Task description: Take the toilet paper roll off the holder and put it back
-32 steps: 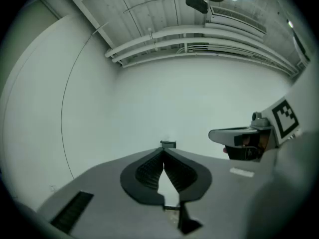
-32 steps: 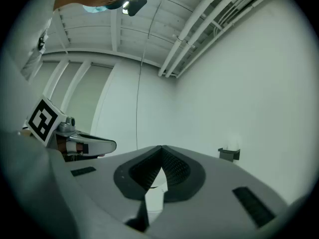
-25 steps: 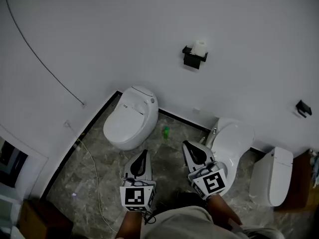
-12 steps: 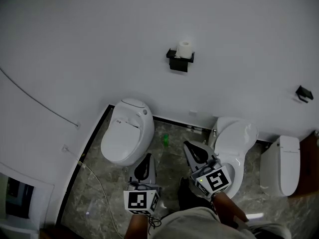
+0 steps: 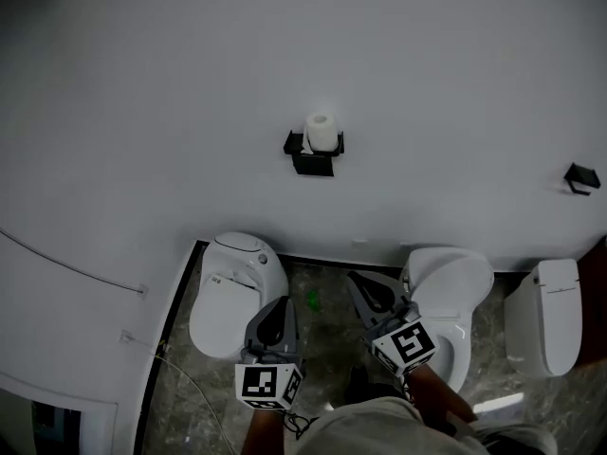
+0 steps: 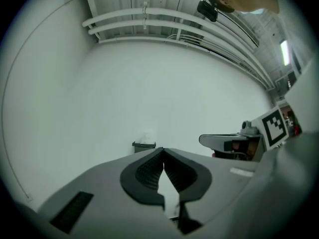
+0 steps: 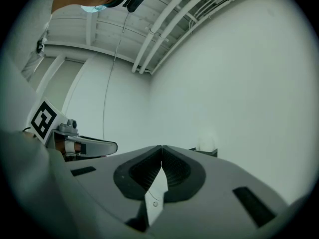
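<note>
A white toilet paper roll (image 5: 321, 131) stands upright on a black wall-mounted holder (image 5: 313, 152) in the head view, on the white wall well above the toilets. The left gripper view shows the same roll (image 6: 147, 136) and holder (image 6: 144, 146) small and far off; the right gripper view has the roll (image 7: 206, 140) and holder (image 7: 204, 151) just beyond its jaws. My left gripper (image 5: 275, 308) is low in the picture, shut and empty. To its right is my right gripper (image 5: 358, 283), also shut with nothing held. Both are far below the holder.
A white floor toilet (image 5: 232, 290) stands left of the grippers, another white toilet (image 5: 450, 292) right of them, and a third fixture (image 5: 554, 316) at far right. A small green object (image 5: 312, 300) lies on the marble floor. A second black wall fitting (image 5: 580, 178) is at right.
The head view has tilted up: the roll and holder have slid down and left in the picture, closer to the centre. Both grippers keep their places low in view, still shut.
</note>
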